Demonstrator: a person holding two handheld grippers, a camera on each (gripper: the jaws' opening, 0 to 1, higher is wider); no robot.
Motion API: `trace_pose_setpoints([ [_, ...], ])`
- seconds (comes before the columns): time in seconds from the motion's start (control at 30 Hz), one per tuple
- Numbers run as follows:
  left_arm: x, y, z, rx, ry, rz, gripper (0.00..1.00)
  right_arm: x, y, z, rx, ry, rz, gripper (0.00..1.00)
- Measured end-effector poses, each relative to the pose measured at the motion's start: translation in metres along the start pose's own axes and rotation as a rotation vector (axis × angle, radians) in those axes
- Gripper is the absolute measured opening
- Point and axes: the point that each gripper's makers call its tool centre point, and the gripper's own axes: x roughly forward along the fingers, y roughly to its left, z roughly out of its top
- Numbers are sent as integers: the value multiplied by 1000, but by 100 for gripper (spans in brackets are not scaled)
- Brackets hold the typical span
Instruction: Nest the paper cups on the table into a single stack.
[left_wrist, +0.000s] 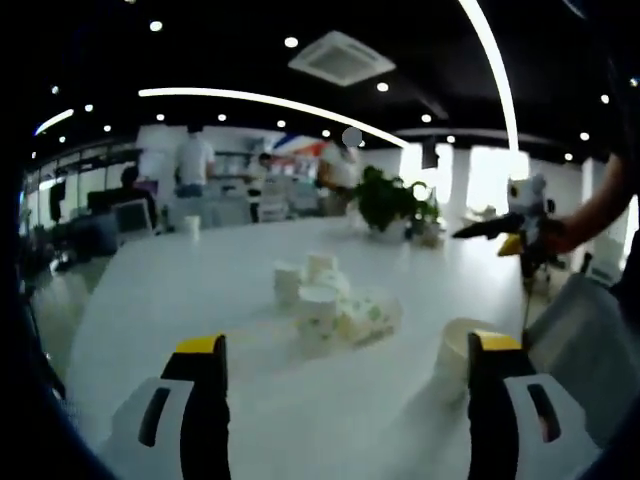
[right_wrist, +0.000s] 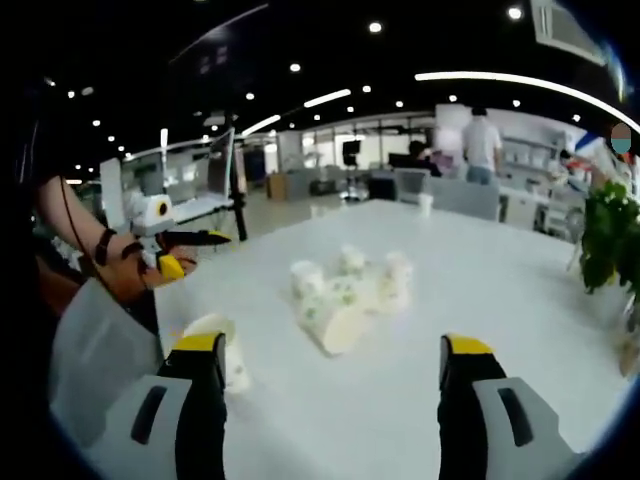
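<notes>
White office counter (left_wrist: 180, 290) ahead; my left gripper (left_wrist: 345, 375) and right gripper (right_wrist: 330, 375) gape empty. I'd approach the clustered white paper cups (left_wrist: 325, 300) squarely, seizing one rim.

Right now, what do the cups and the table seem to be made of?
The cups look like thin paper: matt white walls with a pale green print, rolled rims, several tipped over in a loose cluster. The table has a smooth white top with a soft sheen from the ceiling lights; probably laminate or painted board, but the blurred views leave that open.
</notes>
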Motion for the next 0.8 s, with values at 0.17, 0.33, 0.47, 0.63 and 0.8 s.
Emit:
trace_pose_setpoints([
  [0.17, -4, 6, -1, -5, -2, 19, 98, 10, -3, 2, 14, -1, -1, 85],
  [0.33, -8, 12, -3, -3, -12, 38, 98, 23, -4, -3, 7, 27, 11, 83],
  [0.47, -11, 15, -6, -16, -8, 48, 98, 34, -3, -6, 28, 42, 25, 82],
  [0.63, -13, 15, -6, -18, -14, 56, 98, 48, -4, -16, 62, 80, 45, 76],
  [0.8, -13, 15, -8, -33, -11, 60, 98, 60, -3, -22, 83, 97, 69, 72],
])
